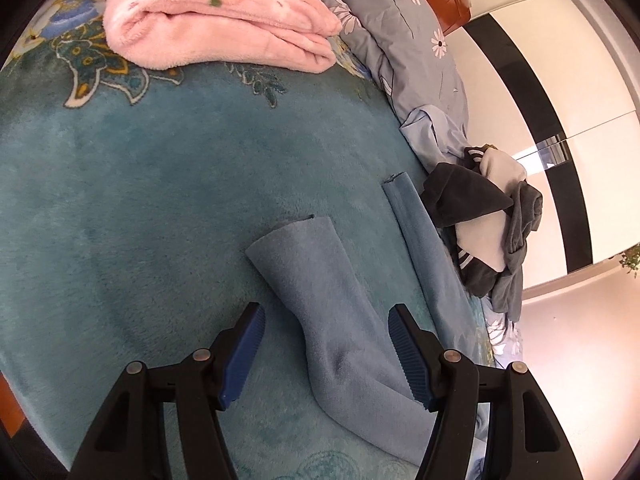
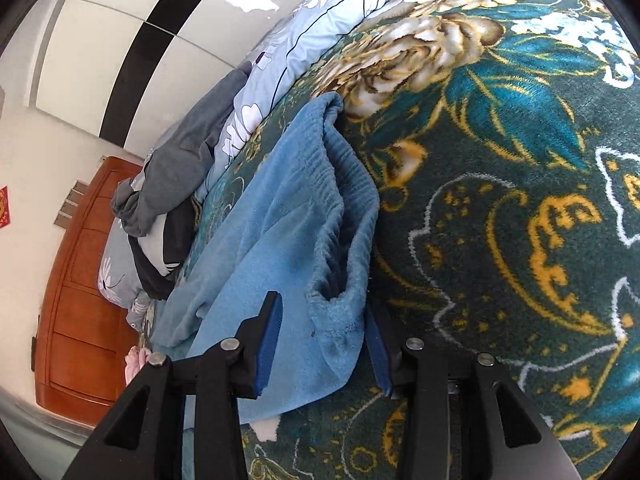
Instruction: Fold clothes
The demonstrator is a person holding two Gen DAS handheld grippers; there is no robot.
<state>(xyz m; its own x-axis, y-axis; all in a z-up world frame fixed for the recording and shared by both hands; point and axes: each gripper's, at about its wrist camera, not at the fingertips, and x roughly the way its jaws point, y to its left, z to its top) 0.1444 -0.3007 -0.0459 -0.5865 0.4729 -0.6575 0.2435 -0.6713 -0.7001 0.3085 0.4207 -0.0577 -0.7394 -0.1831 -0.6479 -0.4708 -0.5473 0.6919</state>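
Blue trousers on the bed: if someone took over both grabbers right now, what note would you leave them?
Left gripper: open, jaws either side of a trouser leg, not pinching it.
Right gripper: jaws around the waistband; can't tell if it is pinched yet.
Blue trousers lie spread on the patterned blanket; second leg alongside.
Done: a pink blanket sits folded at the far end.
Left: fold the trousers, then the dark clothes pile at the bed edge.

Bed w/ teal floral plush blanket (image 1: 120, 184); grey daisy-print duvet (image 1: 404, 28) along edge. White wardrobe doors (image 1: 560, 60) w/ black stripe. Orange-brown wood door (image 2: 88, 280). Bright daylight.
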